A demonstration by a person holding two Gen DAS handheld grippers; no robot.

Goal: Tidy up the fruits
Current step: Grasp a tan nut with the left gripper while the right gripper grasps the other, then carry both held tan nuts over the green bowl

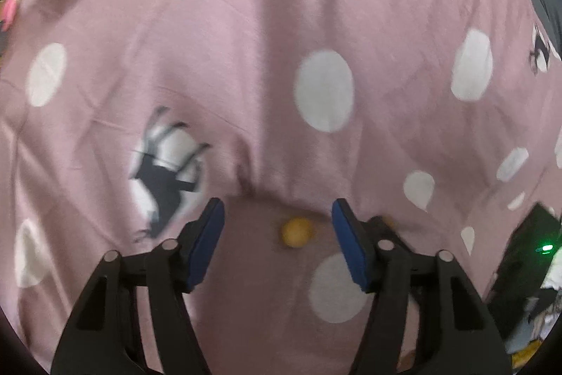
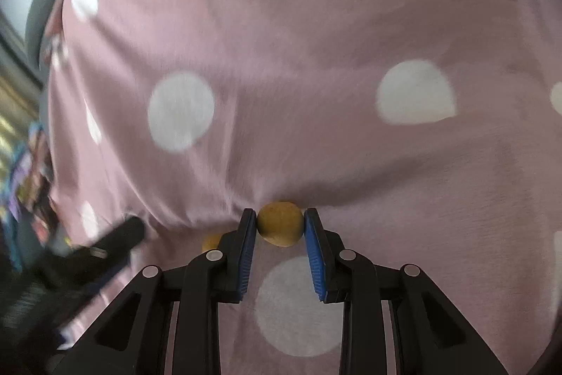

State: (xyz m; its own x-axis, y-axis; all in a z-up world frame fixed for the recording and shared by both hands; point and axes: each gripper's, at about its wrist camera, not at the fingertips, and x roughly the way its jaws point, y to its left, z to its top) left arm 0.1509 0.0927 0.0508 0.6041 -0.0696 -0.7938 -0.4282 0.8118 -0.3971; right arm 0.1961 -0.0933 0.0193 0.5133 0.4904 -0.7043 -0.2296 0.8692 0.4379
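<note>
In the right wrist view my right gripper point(image 2: 280, 223) is shut on a small round yellow-brown fruit point(image 2: 280, 224), held between its blue pads just above the pink polka-dot bedspread point(image 2: 281, 76). A second small yellow fruit point(image 2: 210, 242) lies on the cloth left of the gripper, partly hidden by its left finger. In the left wrist view my left gripper point(image 1: 277, 217) is open and empty, with a small yellow fruit point(image 1: 296, 232) lying on the bedspread point(image 1: 246, 41) between and just beyond its fingers. The left gripper also shows blurred in the right wrist view point(image 2: 112, 241).
The bedspread has folds and a ridge just behind the fruits. A black-and-white animal print point(image 1: 165, 171) lies left of the left gripper. A dark device with a green light point(image 1: 544, 248) sits off the bed's right edge. Colourful clutter point(image 2: 24, 181) lies off its left edge.
</note>
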